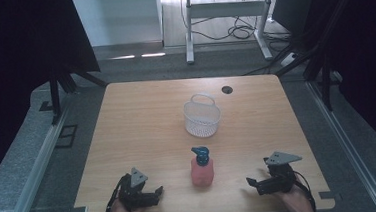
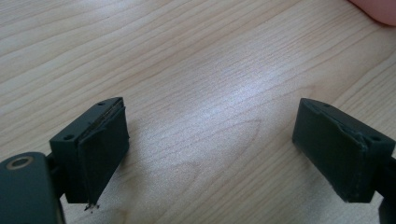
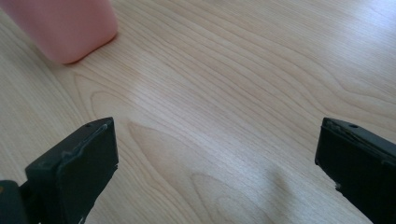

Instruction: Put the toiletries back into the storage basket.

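A pink pump bottle with a dark blue pump head stands upright near the table's front edge, midway between my two hands. Its base shows at the top left of the right gripper view and as a sliver at the top right of the left gripper view. Behind it stands a white mesh basket with its handle up. My left gripper rests low at the front left, open, with only bare wood between its jaws. At the front right my right gripper also stands open over bare wood.
The wooden table has a dark cable hole near its far edge. Beyond it are grey floor, a white desk frame with cables, and black stands on both sides.
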Available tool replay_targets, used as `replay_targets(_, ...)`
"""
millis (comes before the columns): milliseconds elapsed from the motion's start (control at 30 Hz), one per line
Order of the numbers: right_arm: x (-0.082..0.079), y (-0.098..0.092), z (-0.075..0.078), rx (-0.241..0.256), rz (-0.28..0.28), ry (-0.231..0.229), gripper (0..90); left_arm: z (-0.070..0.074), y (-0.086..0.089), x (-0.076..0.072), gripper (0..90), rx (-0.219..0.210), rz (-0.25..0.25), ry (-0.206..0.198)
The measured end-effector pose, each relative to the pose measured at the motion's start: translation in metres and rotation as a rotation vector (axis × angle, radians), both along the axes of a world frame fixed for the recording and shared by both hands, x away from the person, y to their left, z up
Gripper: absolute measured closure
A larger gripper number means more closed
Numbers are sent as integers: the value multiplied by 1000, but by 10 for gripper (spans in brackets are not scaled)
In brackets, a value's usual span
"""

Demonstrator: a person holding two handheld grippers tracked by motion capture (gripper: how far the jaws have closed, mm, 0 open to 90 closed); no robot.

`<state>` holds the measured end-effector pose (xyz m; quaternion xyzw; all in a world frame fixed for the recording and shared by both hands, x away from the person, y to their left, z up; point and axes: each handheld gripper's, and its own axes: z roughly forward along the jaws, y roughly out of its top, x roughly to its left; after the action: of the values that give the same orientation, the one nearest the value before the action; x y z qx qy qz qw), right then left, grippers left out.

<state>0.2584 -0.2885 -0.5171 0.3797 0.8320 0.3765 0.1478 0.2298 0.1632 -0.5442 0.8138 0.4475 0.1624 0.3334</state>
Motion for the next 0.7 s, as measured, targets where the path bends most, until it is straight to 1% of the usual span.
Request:
replay_targets(300, 0, 7, 3, 14, 18, 11, 0, 0, 0, 0, 104, 1, 0, 0)
replay_targets(667, -1, 13, 8, 43, 42, 17, 0, 0, 0, 0, 104, 3, -1, 1)
replay_targets(700, -2, 14, 9, 52, 47, 19, 0, 0, 0, 0, 104, 2, -1, 0)
